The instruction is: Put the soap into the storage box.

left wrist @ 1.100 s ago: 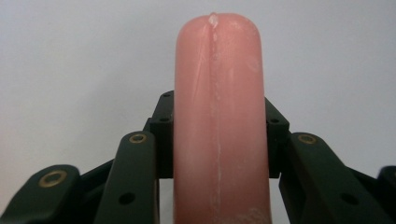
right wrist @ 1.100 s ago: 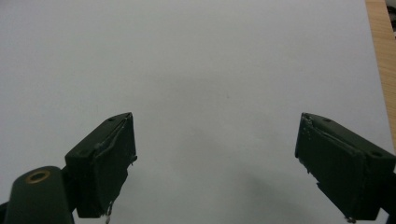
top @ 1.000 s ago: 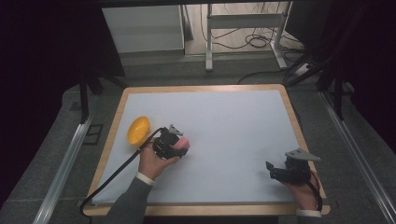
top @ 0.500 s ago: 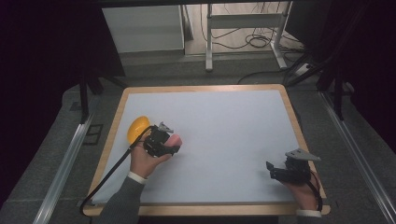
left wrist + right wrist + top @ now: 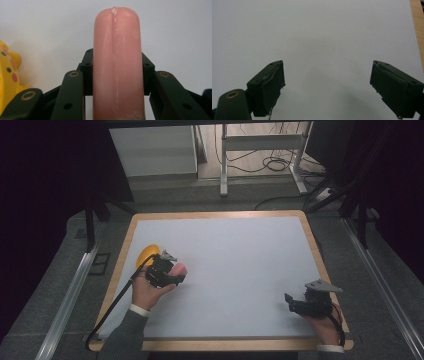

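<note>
My left gripper [image 5: 172, 272] is shut on a pink sausage-shaped toy [image 5: 179, 268] at the left side of the white table [image 5: 240, 265]. In the left gripper view the pink toy [image 5: 117, 62] stands upright between the two black jaws, which press its sides. A yellow toy [image 5: 146, 254] with coloured dots lies just left of that gripper, and its edge [image 5: 7, 75] appears at the left of the left gripper view. My right gripper [image 5: 291, 301] rests near the table's front right corner, jaws wide apart [image 5: 327, 87] with nothing between them.
The table has a wooden rim [image 5: 320, 260]. A black cable [image 5: 112, 307] trails from the left gripper over the front left edge. Metal rails [image 5: 70, 295] run along both sides of the table. A white cabinet [image 5: 152, 150] and desk legs [image 5: 222, 157] stand beyond it.
My left gripper, holding the pink toy, has moved left and slightly toward the front, ending closer to the yellow toy. The right gripper has stayed in place.
</note>
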The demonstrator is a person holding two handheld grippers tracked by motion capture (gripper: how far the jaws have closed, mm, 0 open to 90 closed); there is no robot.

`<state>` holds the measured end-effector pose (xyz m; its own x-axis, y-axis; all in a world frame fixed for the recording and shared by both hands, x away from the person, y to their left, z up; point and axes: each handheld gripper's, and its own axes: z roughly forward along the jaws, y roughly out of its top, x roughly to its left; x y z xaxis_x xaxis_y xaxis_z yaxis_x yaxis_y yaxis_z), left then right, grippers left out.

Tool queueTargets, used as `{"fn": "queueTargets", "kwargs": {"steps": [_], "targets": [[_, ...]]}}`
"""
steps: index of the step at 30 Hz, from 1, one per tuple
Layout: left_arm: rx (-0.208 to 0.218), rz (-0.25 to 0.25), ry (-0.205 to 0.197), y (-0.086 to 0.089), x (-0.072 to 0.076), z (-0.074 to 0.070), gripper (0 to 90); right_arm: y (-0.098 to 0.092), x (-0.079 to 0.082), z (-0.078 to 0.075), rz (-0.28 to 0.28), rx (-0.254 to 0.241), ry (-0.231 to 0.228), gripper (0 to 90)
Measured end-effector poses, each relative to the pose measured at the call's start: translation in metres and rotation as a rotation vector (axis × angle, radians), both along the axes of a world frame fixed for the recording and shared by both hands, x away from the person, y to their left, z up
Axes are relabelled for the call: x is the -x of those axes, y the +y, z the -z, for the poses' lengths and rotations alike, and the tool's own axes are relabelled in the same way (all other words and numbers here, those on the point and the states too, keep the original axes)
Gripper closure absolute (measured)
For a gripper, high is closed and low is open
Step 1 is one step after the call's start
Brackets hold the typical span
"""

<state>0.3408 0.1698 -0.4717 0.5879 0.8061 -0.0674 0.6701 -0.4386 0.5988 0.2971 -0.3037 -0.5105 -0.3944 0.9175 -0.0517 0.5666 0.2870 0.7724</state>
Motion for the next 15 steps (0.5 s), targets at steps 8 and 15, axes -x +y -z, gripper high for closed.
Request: {"fn": "queueTargets", "kwargs": {"steps": [8, 15], "targets": [[0.005, -0.023, -0.008, 0.013, 0.000, -0.003, 59.8, 0.000, 0.000, 0.000, 0.002, 0.004, -0.007, 12.2], [0.012, -0.043, -0.012, 0.023, 0.000, -0.004, 59.7, 0.000, 0.000, 0.000, 0.003, 0.006, -0.008, 12.2]]}}
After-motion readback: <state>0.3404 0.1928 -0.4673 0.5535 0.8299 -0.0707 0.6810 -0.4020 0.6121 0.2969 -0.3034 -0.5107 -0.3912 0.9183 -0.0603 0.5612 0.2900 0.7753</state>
